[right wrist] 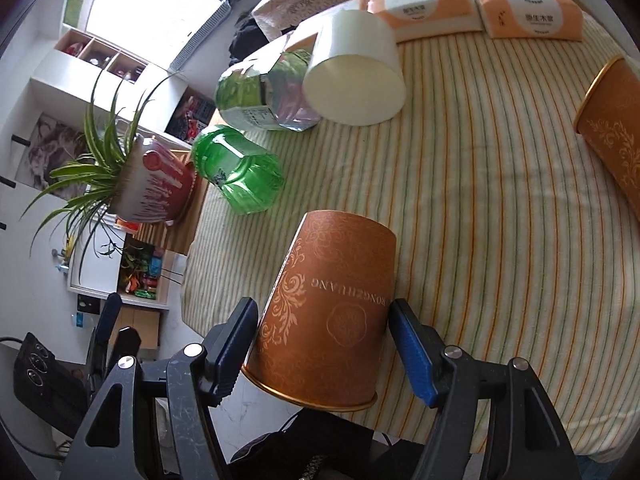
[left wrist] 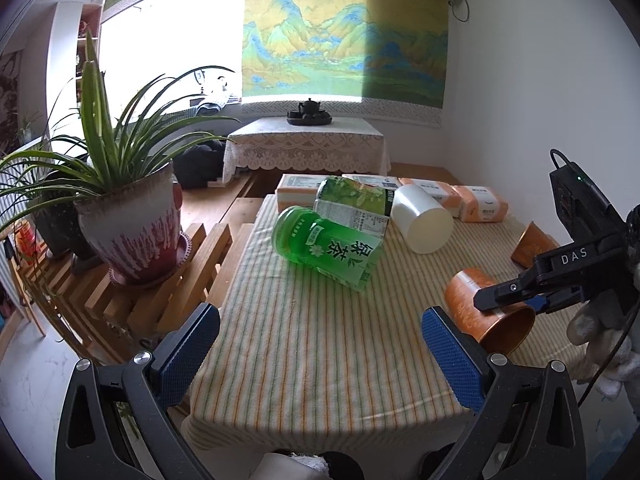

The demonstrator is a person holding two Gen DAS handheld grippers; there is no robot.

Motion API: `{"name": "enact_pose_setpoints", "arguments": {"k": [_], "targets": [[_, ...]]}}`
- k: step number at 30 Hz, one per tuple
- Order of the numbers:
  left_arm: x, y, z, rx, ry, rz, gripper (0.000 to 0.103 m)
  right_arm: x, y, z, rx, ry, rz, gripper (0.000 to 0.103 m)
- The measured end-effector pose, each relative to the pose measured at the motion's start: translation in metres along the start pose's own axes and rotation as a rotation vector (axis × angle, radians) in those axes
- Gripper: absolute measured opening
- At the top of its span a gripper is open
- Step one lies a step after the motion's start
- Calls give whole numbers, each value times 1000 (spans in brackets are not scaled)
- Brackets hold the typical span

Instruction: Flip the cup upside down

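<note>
The right gripper (right wrist: 320,344) straddles the orange cup (right wrist: 328,312) lying at the surface's near edge, pads not visibly pinching; the left gripper (left wrist: 320,356) hangs spread. A loose squeeze could roll it off.

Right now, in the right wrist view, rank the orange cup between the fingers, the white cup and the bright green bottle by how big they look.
1. Orange cup, between the fingers of the right hand-held gripper; largest, though nearest the camera.
2. White cup.
3. Bright green bottle, close to the white cup in apparent size, so that order is unsure.
</note>
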State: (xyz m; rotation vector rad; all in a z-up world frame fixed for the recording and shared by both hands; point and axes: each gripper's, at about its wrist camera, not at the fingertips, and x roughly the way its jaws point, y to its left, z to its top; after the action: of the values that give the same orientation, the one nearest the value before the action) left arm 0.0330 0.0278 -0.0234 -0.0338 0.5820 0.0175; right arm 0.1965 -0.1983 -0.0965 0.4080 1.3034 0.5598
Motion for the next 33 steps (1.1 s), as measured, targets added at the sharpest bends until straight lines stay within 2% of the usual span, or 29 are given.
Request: {"name": "enact_pose_setpoints", "arguments": {"k": [10,21,24,28,33], "targets": [[4,-17,6,25,27,-35,102,-16,4,-11,-45,-62,-21,67],[38,-11,41,33,174,-145,102,-56,-1,-49,-68,-207,-51,67],[48,-16,49,70,227,-173,102,-69,0,-66,-101,-283,-113,67],[60,-29,54,132,288,-190,102,-85,5,-92,-151,-386,-238,67],[79,-45,61,184,401,-256,102,-92,5,-113,-180,-447,-330,67]]}}
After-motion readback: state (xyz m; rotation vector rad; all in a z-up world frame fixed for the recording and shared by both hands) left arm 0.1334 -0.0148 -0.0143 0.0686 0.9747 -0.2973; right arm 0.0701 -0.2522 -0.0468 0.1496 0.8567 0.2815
